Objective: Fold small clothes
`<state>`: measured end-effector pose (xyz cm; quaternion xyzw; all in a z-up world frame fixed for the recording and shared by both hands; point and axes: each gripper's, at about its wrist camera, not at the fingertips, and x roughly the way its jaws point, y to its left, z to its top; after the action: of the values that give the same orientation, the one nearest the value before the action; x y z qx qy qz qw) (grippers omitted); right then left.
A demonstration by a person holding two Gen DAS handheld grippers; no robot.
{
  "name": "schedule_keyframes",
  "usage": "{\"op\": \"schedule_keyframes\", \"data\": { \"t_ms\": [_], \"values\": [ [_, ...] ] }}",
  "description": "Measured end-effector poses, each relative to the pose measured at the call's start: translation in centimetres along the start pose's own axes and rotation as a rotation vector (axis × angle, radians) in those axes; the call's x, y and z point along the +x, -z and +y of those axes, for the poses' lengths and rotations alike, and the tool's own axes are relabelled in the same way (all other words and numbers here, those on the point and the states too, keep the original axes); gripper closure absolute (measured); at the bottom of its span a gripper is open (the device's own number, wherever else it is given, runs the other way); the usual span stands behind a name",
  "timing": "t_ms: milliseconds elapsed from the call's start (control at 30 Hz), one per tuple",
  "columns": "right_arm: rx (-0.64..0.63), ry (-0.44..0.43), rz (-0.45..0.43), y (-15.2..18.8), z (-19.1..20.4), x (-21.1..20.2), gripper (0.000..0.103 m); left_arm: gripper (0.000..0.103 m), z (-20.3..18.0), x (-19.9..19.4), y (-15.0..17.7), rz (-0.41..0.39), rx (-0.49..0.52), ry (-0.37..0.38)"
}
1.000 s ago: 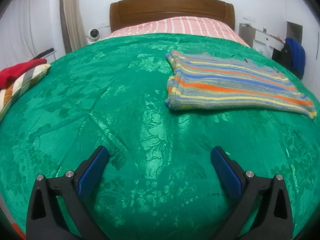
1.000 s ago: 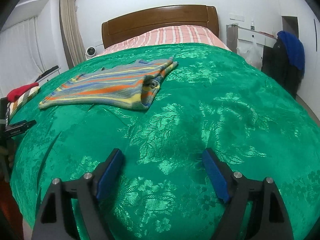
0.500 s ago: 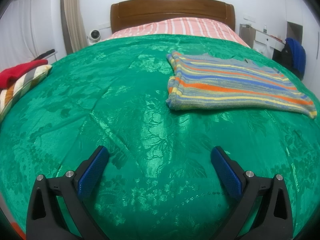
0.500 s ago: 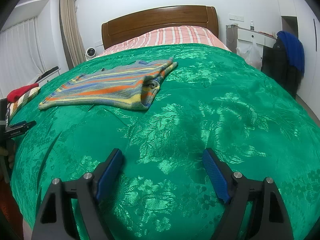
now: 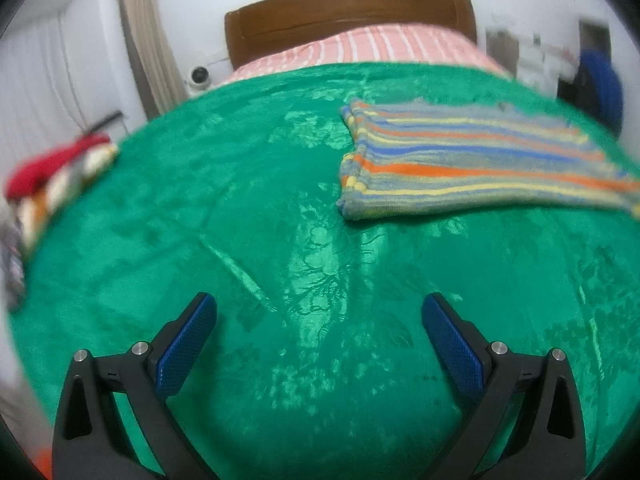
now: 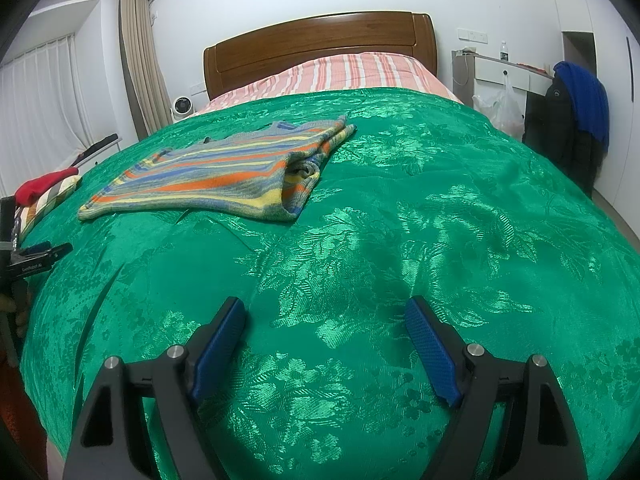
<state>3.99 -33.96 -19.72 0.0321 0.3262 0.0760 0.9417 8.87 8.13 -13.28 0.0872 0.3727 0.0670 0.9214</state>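
Right wrist: right gripper (image 6: 325,316) wide, empty above green bedspread (image 6: 440,208); left gripper (image 5: 319,316) likewise.

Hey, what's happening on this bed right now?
A person holds a two-finger gripper in each hand above a green bedspread. A striped knit garment lies on it, already folded over at one end. The left gripper and the right gripper are both open and empty, short of the garment, touching nothing.

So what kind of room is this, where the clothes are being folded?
A bedroom in a home, most likely. A bed with a wooden headboard and a green bedspread fills the view, a striped knitted garment lies on it, and a curtain hangs by the window.
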Motion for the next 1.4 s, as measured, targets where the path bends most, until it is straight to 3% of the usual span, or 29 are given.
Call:
{"op": "schedule_keyframes", "data": {
  "t_ms": [67,133,233,333,433,500,533,600,633,733,867,967,1000,1067,1100,1167,1267,1400],
  "values": [
    [-0.001,0.001,-0.001,0.0,0.0,0.0,0.021,0.001,-1.7,-1.2,-1.0,0.005,0.061,0.038],
    [0.003,0.0,0.001,0.0,0.0,0.0,0.021,0.001,-4.4,-2.6,-2.4,-0.011,0.13,0.14],
    [0.009,0.003,0.02,-0.4,0.0,-0.2,0.021,0.001,-10.3,-4.2,-4.2,-0.055,0.28,0.263],
    [0.093,-0.023,0.053,-1.4,-0.9,-1.3,0.021,0.001,-16.9,-3.9,-5.5,-0.037,0.436,0.382],
    [0.225,-0.041,0.034,-2.3,-3.5,-3.2,0.021,0.016,-23.3,-2.6,-6.6,-0.033,0.547,0.444],
    [0.268,-0.044,0.036,-3.5,-5.6,-3.8,0.021,0.019,-27.4,-1.4,-7.5,-0.032,0.582,0.458],
    [0.284,-0.049,0.046,-4.5,-6.8,-3.8,0.021,0.027,-28.8,-1.1,-7.7,-0.034,0.597,0.466],
    [0.3,-0.064,0.057,-6.4,-8.4,-3.4,0.021,0.077,-30.7,-0.5,-7.9,-0.043,0.631,0.467],
    [0.307,-0.08,0.06,-7.7,-9.2,-2.9,0.021,0.097,-31.1,-0.3,-7.9,-0.053,0.634,0.425],
    [0.337,-0.198,0.114,-11.2,-10.6,0.4,0.021,0.098,-28.8,-0.4,-8.4,-0.053,0.537,0.491],
    [0.411,-0.408,0.274,-15.6,-10.1,10.6,0.025,0.098,-27.0,-0.8,-9.2,-0.029,0.434,0.583],
    [0.426,-0.44,0.353,-17.0,-7.9,17.4,0.032,0.098,-26.1,-0.3,-9.9,0.015,0.351,0.637],
    [0.444,-0.435,0.369,-17.5,-7.2,19.7,0.041,0.098,-25.3,-0.2,-10.2,0.032,0.313,0.655],
    [0.499,-0.421,0.352,-18.3,-6.3,22.2,0.082,0.098,-23.0,0.2,-10.9,0.059,0.213,0.692],
    [0.5,-0.383,0.334,-19.2,-5.6,22.7,0.095,0.098,-22.0,0.4,-11.4,0.064,0.171,0.703],
    [0.469,-0.406,0.289,-21.1,-3.3,22.2,0.095,0.098,-18.1,0.8,-12.5,0.067,0.051,0.72],
    [0.289,-0.43,0.258,-24.4,3.2,20.3,0.095,0.098,-12.0,1.8,-13.3,0.085,-0.116,0.725],
    [0.207,-0.495,0.285,-27.0,12.0,21.5,0.095,0.098,-4.9,3.6,-12.5,0.101,-0.246,0.656]
  ]
}}
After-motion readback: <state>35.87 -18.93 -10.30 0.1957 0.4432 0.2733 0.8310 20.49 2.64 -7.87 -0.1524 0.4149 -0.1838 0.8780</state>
